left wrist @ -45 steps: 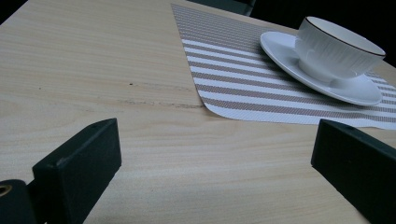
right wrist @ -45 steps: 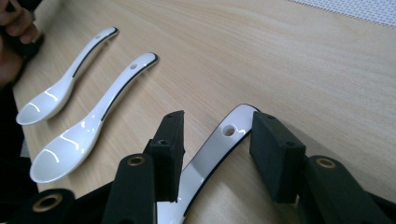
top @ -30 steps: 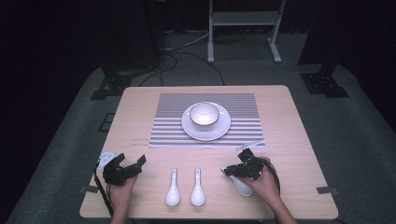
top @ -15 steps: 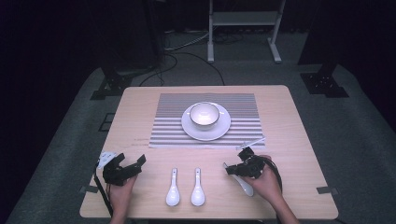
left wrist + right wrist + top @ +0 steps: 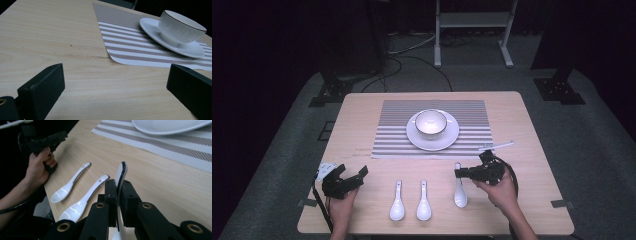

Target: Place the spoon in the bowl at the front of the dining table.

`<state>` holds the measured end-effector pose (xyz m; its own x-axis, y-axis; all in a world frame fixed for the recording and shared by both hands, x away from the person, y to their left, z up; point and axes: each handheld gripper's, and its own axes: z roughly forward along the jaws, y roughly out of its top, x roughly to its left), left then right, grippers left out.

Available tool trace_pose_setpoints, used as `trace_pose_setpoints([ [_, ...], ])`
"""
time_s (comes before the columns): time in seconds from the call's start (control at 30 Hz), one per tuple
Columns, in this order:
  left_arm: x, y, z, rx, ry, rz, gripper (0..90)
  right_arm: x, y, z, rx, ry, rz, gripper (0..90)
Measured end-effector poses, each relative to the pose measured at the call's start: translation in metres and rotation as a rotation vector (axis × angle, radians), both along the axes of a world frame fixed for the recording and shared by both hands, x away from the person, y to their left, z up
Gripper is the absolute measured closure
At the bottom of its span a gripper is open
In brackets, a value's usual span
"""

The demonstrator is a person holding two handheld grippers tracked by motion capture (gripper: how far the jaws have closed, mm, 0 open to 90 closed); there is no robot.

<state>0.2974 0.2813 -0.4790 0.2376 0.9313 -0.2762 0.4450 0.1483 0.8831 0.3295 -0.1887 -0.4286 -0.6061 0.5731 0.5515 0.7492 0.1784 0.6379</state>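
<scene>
A dark room with grey carpet is surrounding a pale wooden table, where a striped placemat is lying toward twelve o'clock with a white saucer and a white bowl sitting on it. At about eight o'clock, the left tongs are resting in the person's left hand, their jaws standing wide apart with nothing between them; in the left gripper view they are framing bare wood and the mat's near corner. Moving right, two white spoons are lying side by side near six o'clock, the left spoon and the middle spoon close together but not touching. Toward four o'clock, the right tongs are clamping the handle of a third spoon, its bowl end pointing toward the near edge. In the right gripper view the pads are pressing both sides of that handle, which is rising between them.
</scene>
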Motion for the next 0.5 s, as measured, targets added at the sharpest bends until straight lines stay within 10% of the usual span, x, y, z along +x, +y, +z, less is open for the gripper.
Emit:
trace_pose_setpoints([
  [0.5,0.0,0.0,0.0,0.0,0.0,-0.002,0.4,0.014,0.003,0.008,0.114,-0.004,-0.067,84.6],
])
